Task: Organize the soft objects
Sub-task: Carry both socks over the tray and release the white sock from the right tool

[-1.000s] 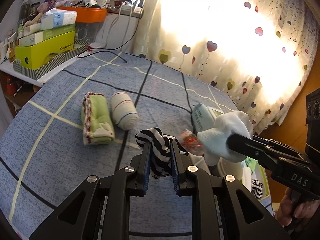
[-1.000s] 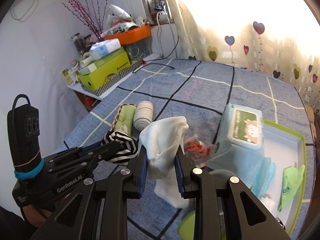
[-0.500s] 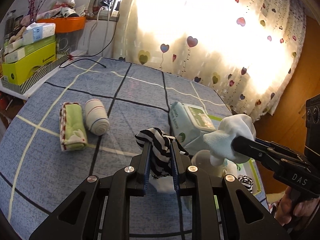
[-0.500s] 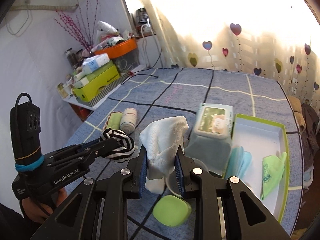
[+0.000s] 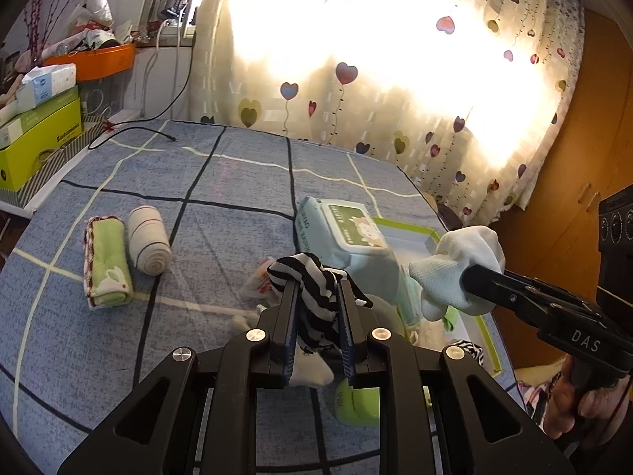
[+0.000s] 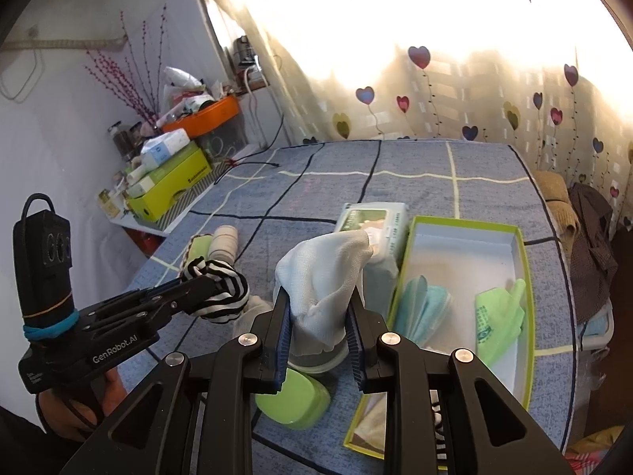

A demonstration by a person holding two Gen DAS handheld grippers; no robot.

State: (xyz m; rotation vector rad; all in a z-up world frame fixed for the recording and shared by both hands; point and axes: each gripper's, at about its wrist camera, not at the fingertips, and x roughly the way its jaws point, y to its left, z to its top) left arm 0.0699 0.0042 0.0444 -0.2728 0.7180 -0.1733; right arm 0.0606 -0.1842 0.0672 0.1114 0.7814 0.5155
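The left gripper (image 5: 318, 297) is clamped on a striped sock (image 5: 312, 285); the right gripper (image 6: 320, 308) is clamped on a white sock (image 6: 324, 273). Both hang over the bed (image 5: 221, 198), beside the green-rimmed box (image 6: 522, 277) and near the wipes pack (image 5: 340, 229).

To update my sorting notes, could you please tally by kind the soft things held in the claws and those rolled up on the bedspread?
Socks: 2 (striped sock, white sock)
Rolled cloths: 2 (green towel, white roll)
Total: 4
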